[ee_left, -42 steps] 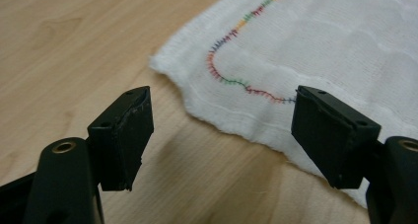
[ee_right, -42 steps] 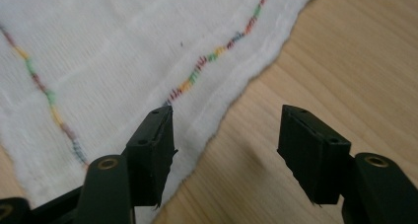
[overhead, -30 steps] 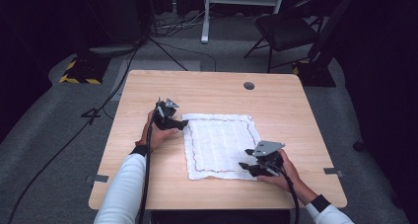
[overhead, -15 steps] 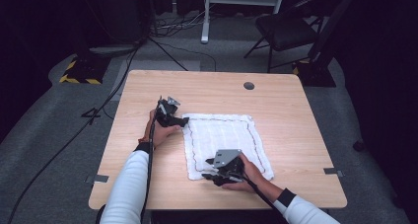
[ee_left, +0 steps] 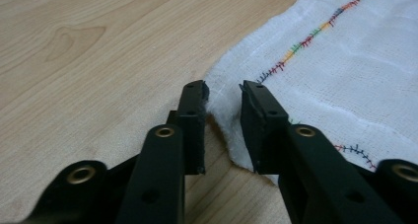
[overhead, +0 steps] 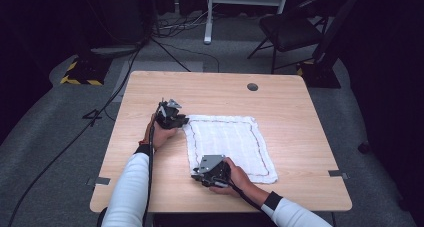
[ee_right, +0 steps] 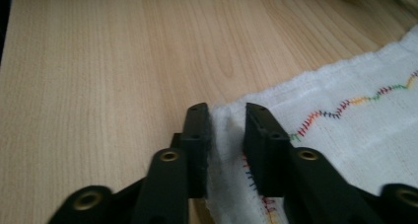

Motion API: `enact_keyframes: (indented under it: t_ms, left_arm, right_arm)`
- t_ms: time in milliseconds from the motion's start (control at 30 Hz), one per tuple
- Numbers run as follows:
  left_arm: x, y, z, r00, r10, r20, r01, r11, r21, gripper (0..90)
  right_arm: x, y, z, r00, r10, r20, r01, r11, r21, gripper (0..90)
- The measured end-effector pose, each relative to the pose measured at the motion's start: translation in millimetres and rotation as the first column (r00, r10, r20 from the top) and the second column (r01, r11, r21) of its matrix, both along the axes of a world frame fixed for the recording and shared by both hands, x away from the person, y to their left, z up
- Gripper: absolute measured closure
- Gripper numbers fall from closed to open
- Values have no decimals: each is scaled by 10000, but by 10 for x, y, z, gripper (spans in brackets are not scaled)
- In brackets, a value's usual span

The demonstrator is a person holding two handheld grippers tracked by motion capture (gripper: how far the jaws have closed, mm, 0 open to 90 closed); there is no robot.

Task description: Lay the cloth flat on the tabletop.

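white cloth (overhead: 227, 144) flat on table (overhead: 300, 117), no containers

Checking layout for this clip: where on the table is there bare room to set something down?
Bare wood lies beyond the white cloth up to the far edge with its round hole, and right of the cloth. It is crowded at the cloth's left corners, where the left gripper and right gripper work.

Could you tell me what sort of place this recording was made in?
Probably a studio or lab: a lone wooden table on grey carpet, cables across the floor, a black chair, dark surroundings.
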State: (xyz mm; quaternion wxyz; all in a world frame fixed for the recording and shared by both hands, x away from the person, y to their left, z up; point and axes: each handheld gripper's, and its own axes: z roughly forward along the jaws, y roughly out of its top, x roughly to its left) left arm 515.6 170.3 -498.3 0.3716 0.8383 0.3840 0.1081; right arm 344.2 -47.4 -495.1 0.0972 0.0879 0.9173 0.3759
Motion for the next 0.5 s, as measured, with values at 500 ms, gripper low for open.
enact_keyframes:
  t_ms: [500]
  left_arm:
    - [-50, 84, 77, 9995, -68, 304, 69, 10000, -13, 864]
  right_arm:
    - [-13, 3, 77, 9997, -63, 242, 59, 9999, 148, 867]
